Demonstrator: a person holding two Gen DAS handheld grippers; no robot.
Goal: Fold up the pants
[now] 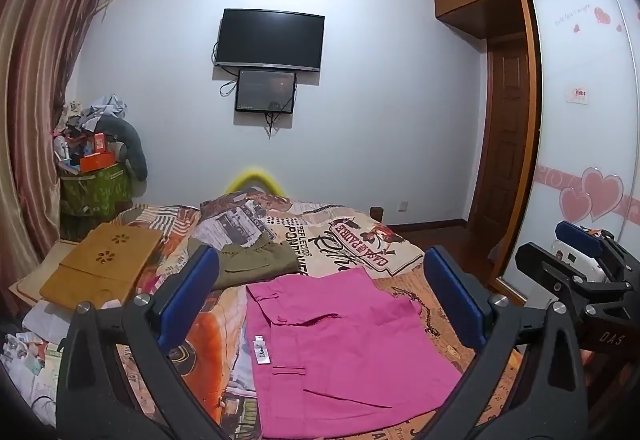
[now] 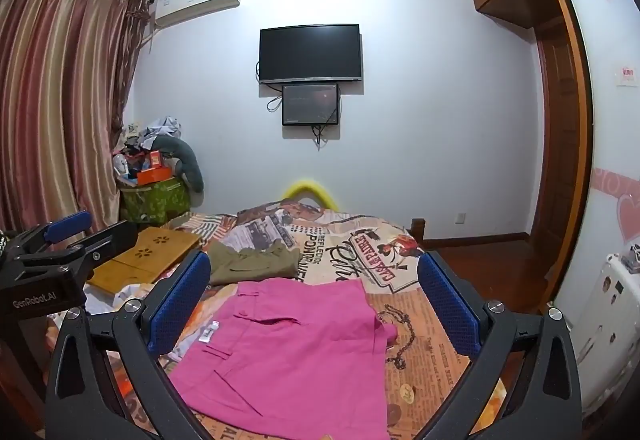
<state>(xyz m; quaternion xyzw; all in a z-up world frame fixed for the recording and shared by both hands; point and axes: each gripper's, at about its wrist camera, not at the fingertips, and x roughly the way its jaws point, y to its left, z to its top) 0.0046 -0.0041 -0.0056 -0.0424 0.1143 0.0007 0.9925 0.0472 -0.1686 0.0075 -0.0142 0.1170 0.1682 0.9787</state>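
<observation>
Since both grippers hang above the bed with nothing between their pads, the step in hand looks to be either the very start of a fold or the pause after one; I cannot tell which, though the pink pants already lie in a compact, roughly rectangular shape that suggests at least one fold is in. The left gripper has its jaws spread wide and empty, the pants showing between the blue pads but below them, untouched; the right gripper is likewise spread wide and holds nothing. The pants rest flat on the patterned bedcover in the near middle of the bed, just in front of an olive garment that lies folded beyond them; the two look to be touching or nearly so at the far edge. The pink cloth is smooth, with pocket flaps and seams visible and a small white tag at the left edge; its right side is slightly rumpled. A further fold would call for both grippers to drop to the near edge, pinch opposite corners, and carry them over towards the far edge without dragging the olive garment.
</observation>
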